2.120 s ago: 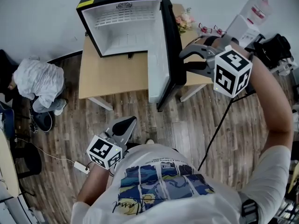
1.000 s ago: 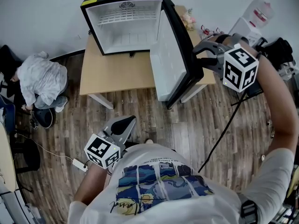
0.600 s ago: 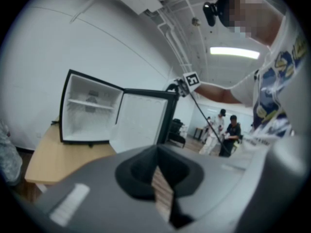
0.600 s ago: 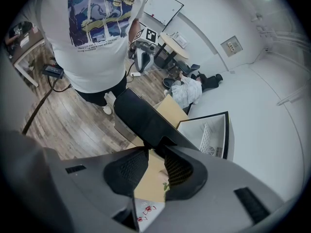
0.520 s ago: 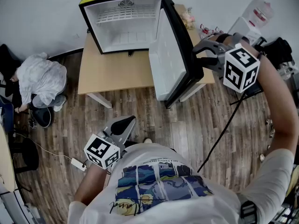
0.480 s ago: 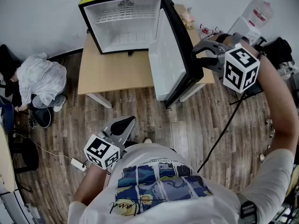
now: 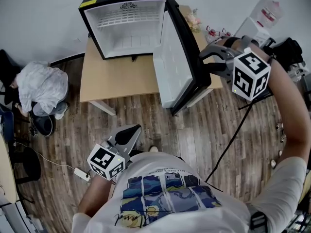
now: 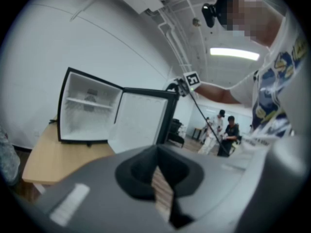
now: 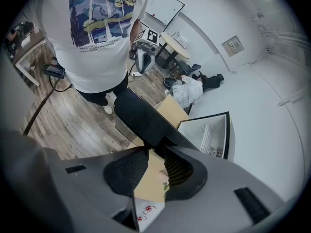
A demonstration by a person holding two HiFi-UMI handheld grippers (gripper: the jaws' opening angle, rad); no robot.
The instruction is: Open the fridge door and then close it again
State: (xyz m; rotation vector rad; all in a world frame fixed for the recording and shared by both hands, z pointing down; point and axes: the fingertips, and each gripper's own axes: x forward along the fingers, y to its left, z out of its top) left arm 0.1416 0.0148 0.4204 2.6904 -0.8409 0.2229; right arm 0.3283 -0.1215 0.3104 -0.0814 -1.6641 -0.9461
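Note:
A black mini fridge (image 7: 121, 28) stands open on a wooden table (image 7: 116, 79), its white inside empty. Its door (image 7: 172, 67) is swung out to the right, white inner face toward me. My right gripper (image 7: 205, 63) is open at the door's black outer side, near its free edge. In the right gripper view the door (image 9: 146, 120) lies right at the tips of my right gripper (image 9: 154, 152); touching or apart, I cannot tell. My left gripper (image 7: 127, 132) hangs shut and empty near my waist, away from the fridge (image 8: 87, 110).
A person in white (image 7: 41, 89) crouches on the floor left of the table. A black cable (image 7: 228, 135) runs across the wood floor on the right. A water dispenser (image 7: 265, 13) and clutter stand at the back right. Flowers (image 7: 192, 19) sit behind the door.
Between two seconds and one second ago the door swung wider and my right gripper moved right with it. Since then both have hardly shifted. My left gripper stays low.

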